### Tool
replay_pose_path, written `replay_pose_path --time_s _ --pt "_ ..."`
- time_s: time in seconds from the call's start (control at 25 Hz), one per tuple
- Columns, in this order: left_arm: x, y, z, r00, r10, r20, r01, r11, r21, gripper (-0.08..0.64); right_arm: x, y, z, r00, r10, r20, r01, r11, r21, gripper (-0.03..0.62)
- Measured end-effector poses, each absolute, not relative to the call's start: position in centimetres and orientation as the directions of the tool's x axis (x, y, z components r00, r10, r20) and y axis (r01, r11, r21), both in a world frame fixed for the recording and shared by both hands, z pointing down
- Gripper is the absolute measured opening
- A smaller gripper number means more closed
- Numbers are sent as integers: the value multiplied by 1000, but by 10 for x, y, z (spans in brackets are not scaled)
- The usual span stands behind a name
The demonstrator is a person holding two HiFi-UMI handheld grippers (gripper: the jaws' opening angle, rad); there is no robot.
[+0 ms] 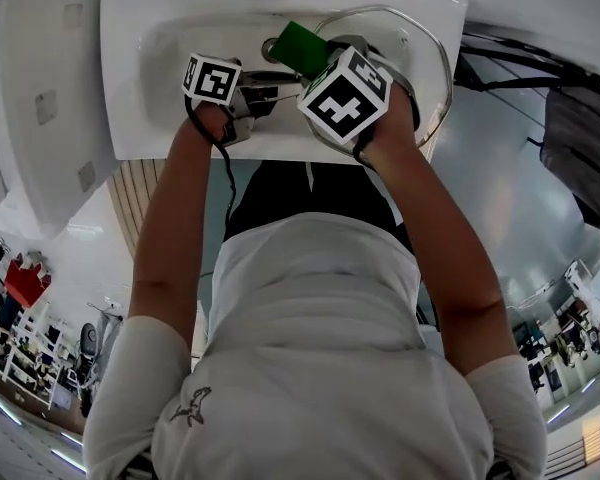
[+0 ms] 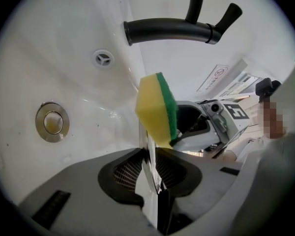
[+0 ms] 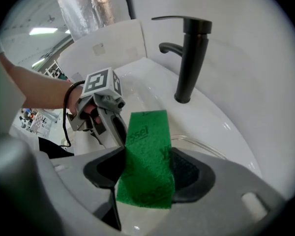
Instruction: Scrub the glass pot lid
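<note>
Our left gripper [image 2: 150, 162] has its jaws nearly together, pinching the rim of the one glass lid [image 2: 148, 178], which reaches from the jaws over the right side of the sink [image 1: 140, 88]. Our right gripper [image 3: 146, 170] is clamped on the one sponge [image 3: 146, 151], green face toward its camera, just beyond the left jaws by the lid. One black faucet [image 3: 191, 58] stands at the far side, and one drain [image 2: 52, 121] lies left.

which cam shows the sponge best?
Left gripper view: the sponge shows side-on, with both its yellow foam and its green scrub layer. The right gripper view shows only its green face, clamped in the right gripper. The head view shows just a green corner.
</note>
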State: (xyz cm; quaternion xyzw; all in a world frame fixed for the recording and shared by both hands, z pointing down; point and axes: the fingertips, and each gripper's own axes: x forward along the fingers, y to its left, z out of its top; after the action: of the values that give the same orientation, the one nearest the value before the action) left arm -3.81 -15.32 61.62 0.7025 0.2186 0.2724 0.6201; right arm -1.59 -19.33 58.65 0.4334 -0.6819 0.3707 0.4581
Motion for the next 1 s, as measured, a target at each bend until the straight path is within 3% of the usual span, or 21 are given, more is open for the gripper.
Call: replay_pose_path --time_s 0.56,1.0 --pt "-40 -154 618 747 649 142 -24 -187 982 87 -28 -154 577 -115 -403 908 -991 104 -80 282" --pt "-41 -150 618 749 646 148 -70 -146 987 87 -37 -70 580 -95 -329 939 -987 155 -46 281"
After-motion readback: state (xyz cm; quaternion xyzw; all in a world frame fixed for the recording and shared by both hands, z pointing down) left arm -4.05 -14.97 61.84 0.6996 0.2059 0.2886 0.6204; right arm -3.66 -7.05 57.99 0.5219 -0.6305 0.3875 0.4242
